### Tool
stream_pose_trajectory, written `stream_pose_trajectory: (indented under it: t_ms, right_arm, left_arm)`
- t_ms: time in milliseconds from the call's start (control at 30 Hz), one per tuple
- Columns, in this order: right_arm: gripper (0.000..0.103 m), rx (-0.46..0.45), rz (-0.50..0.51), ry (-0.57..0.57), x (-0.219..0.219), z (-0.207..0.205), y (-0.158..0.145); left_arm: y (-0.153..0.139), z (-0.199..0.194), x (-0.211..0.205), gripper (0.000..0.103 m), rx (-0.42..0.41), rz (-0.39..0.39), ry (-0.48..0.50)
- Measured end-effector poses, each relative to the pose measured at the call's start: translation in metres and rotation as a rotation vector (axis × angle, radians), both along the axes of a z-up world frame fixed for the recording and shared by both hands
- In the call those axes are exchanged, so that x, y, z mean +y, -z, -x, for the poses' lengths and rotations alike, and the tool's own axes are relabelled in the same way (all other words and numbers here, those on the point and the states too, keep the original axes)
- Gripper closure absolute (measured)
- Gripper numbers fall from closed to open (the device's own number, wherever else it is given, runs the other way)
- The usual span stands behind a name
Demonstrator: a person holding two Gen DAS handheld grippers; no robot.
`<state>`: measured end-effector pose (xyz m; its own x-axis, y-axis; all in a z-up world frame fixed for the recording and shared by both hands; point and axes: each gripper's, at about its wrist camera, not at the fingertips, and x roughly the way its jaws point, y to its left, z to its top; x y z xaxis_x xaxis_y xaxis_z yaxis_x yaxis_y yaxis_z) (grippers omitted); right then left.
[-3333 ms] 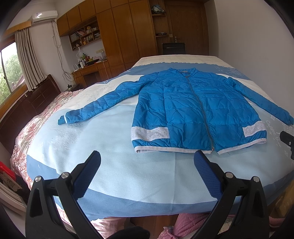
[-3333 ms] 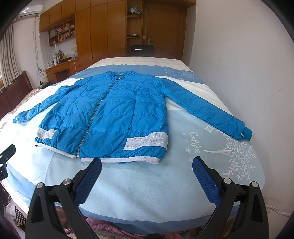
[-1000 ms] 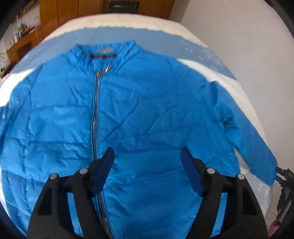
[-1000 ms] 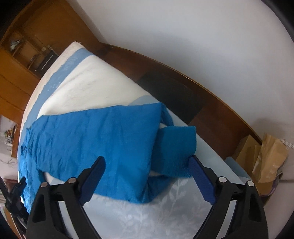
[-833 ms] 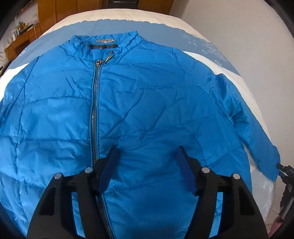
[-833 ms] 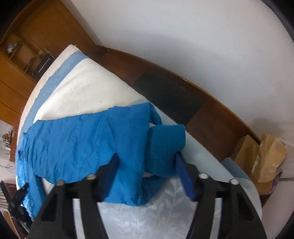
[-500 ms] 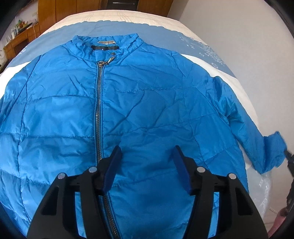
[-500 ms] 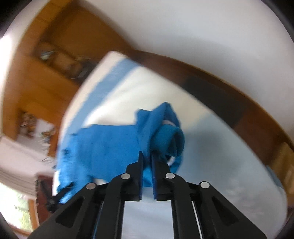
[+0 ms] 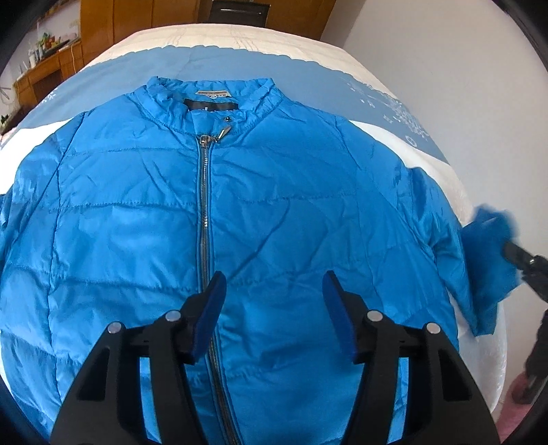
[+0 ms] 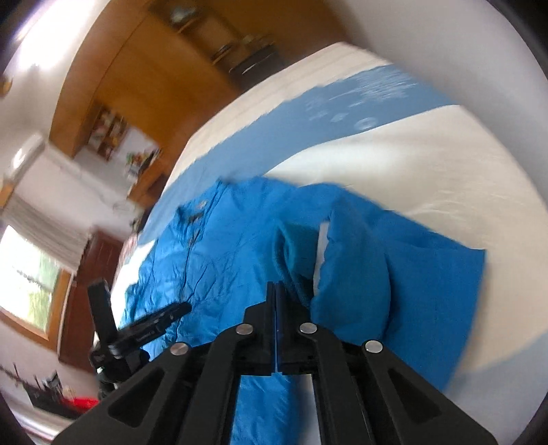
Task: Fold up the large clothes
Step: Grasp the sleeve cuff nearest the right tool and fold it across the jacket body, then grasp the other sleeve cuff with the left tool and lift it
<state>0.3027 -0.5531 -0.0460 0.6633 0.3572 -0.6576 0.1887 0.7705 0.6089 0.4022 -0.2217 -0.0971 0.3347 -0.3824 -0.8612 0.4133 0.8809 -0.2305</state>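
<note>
Blue quilted puffer jacket [image 9: 274, 212] lies front-up and flat on the bed [image 9: 239, 44], zipped, metal zipper [image 9: 204, 212] running down the centre, stand collar with ruffled edge and a sewn label at the top. Shell is shiny, thin, creased, stitched in horizontal channels. Bedspread is matte fabric in white and blue bands with a scalloped border and white print. Left hand-held gripper [image 9: 274, 308] hangs over the jacket's lower chest, black arms with blue padded fingers standing apart, nothing between them, not pressing the cloth. Right hand-held gripper [image 10: 276, 291] is clamped together on the cuff of the jacket's sleeve [image 10: 298, 253]; the knit-looking cuff end is pinched at the tips and the sleeve is lifted and bunched off the bed, folded back on itself. Right wrist view is motion-blurred. Wooden wardrobes [image 9: 113, 20] behind the bed, plain white wall [image 9: 445, 68] on the right.
</note>
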Motion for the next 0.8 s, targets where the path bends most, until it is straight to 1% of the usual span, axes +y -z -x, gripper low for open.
stream_pose_trajectory:
  t_ms: [67,100,167,233,300,367,433,467,533,567,633,700,733,767,800]
  right_arm:
    - [0.094,-0.036,-0.015,-0.081,0.015,-0.008,-0.004]
    - [0.087,-0.059,-0.012,-0.11,0.016,-0.004,-0.007]
    - [0.079,-0.104,0.023,-0.144,0.022,0.005,-0.021]
    - [0.079,-0.111,0.092,-0.107,0.02,0.016,-0.033]
    - [0.079,-0.095,0.109,-0.045,-0.001,0.032,-0.04]
    - [0.079,-0.033,0.147,0.063,-0.028,0.05,-0.038]
    - [0.079,0.078,0.244,0.2,-0.053,0.062,-0.029]
    - [0.079,0.118,0.273,0.241,-0.062,0.067,-0.022]
    - [0.079,0.209,0.298,0.306,-0.078,0.078,-0.003]
    - [0.079,0.232,0.291,0.32,-0.083,0.082,0.004]
    - [0.079,0.273,0.272,0.344,-0.092,0.095,0.017]
    - [0.079,0.294,0.265,0.359,-0.095,0.097,0.026]
    - [0.079,0.299,0.263,0.362,-0.098,0.099,0.028]
    - [0.079,0.304,0.261,0.365,-0.097,0.099,0.03]
    - [0.079,0.306,0.263,0.365,-0.097,0.098,0.03]
  left_arm:
    - [-0.002,-0.004,-0.001,0.044,-0.002,0.006,0.003]
    - [-0.004,-0.005,-0.001,0.044,-0.005,0.011,0.006]
    - [-0.006,-0.006,-0.002,0.044,0.0,0.024,0.011]
    - [-0.01,-0.005,-0.007,0.044,0.012,0.051,0.026]
    - [-0.014,0.0,-0.017,0.044,0.017,0.076,0.057]
    - [-0.02,0.007,-0.032,0.039,0.023,0.103,0.105]
    - [-0.025,0.014,-0.052,0.037,0.029,0.128,0.151]
    - [-0.028,0.018,-0.066,0.034,0.032,0.143,0.181]
    - [-0.03,0.026,-0.09,0.031,0.039,0.163,0.229]
    - [-0.03,0.029,-0.1,0.03,0.046,0.168,0.246]
    - [-0.024,0.033,-0.128,0.029,0.086,0.177,0.289]
    - [-0.016,0.033,-0.148,0.029,0.123,0.182,0.301]
    - [-0.012,0.032,-0.158,0.031,0.139,0.17,0.304]
    - [-0.005,0.032,-0.169,0.039,0.15,0.15,0.305]
    - [-0.002,0.032,-0.175,0.048,0.157,0.147,0.31]
